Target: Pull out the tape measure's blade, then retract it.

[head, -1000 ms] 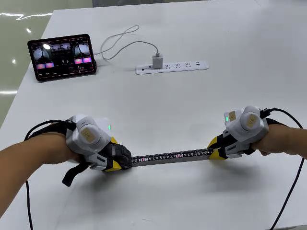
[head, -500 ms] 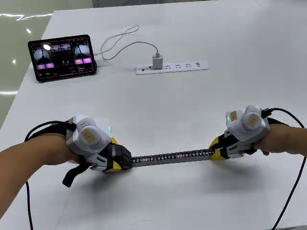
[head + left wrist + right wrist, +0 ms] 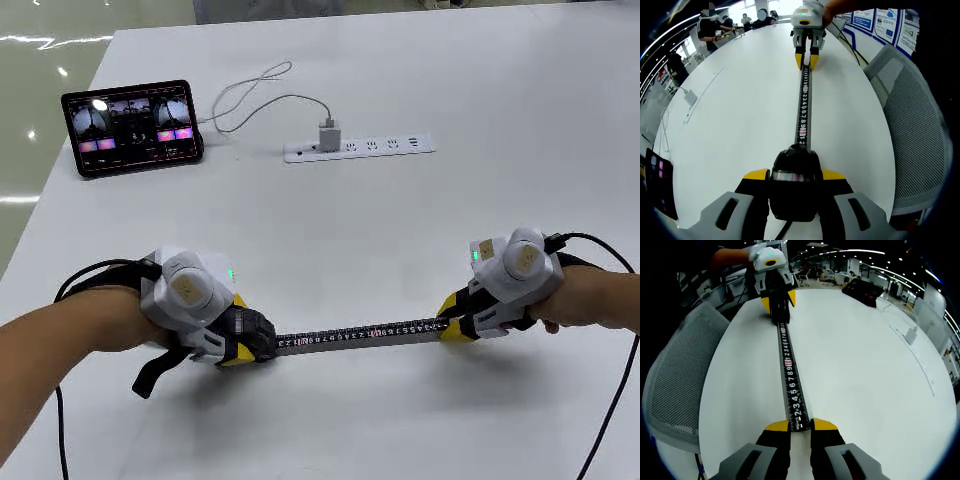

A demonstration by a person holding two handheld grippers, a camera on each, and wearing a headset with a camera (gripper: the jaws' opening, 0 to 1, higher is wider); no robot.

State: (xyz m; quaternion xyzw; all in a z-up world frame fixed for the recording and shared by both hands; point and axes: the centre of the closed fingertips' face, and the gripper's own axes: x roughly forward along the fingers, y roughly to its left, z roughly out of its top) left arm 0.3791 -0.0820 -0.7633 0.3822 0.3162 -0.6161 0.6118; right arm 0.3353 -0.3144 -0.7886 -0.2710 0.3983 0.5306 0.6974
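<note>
The black tape measure case (image 3: 795, 182) sits clamped between the yellow-tipped jaws of my left gripper (image 3: 243, 338), low on the white table. Its dark numbered blade (image 3: 360, 333) runs out flat to the right, just above the tabletop. My right gripper (image 3: 447, 322) is shut on the blade's end (image 3: 799, 426). In the left gripper view the blade (image 3: 804, 107) stretches away to the right gripper (image 3: 807, 56). Seen from the right gripper view, the blade (image 3: 788, 375) leads back to the left gripper (image 3: 776, 299) and the case.
A tablet (image 3: 133, 125) with a lit screen stands at the back left. A white power strip (image 3: 358, 146) with a charger and looping cable (image 3: 258, 92) lies behind the work. Black cables trail from both grippers. A mesh chair (image 3: 920, 130) stands beside the table edge.
The two grippers and the drawn blade hold about the same pose; the blade looks very slightly longer. The whole picture shifted down a little as the head camera moved.
</note>
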